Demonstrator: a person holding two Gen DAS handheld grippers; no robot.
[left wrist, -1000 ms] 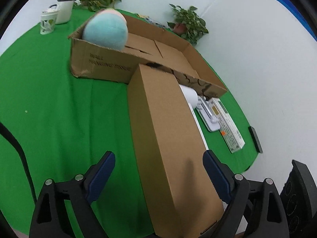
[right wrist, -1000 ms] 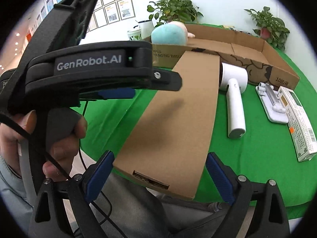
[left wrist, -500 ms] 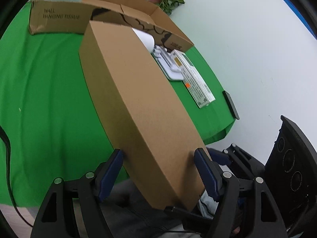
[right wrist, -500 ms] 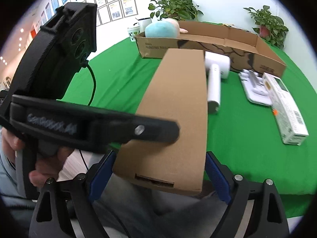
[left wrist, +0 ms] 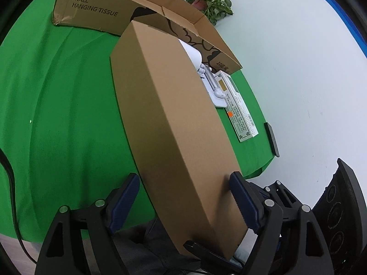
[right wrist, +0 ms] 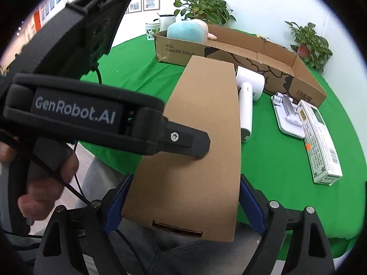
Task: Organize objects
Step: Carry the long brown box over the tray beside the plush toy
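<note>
Bare green table [left wrist: 57,114] left of long brown box [left wrist: 174,126], white dryer [right wrist: 246,105], stand [right wrist: 287,119], carton [right wrist: 321,142] crowding right

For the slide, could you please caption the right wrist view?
Right gripper straddling the near end of a long brown box over the green table, left gripper reaching over it.

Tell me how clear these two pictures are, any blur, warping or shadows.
Left wrist view: sharp, strong fisheye bending of the long brown box, whose near end is shaded dark; black corners. Right wrist view: also sharp and warped, with the left gripper casting a soft shadow on that box and hiding much of the left side.
</note>
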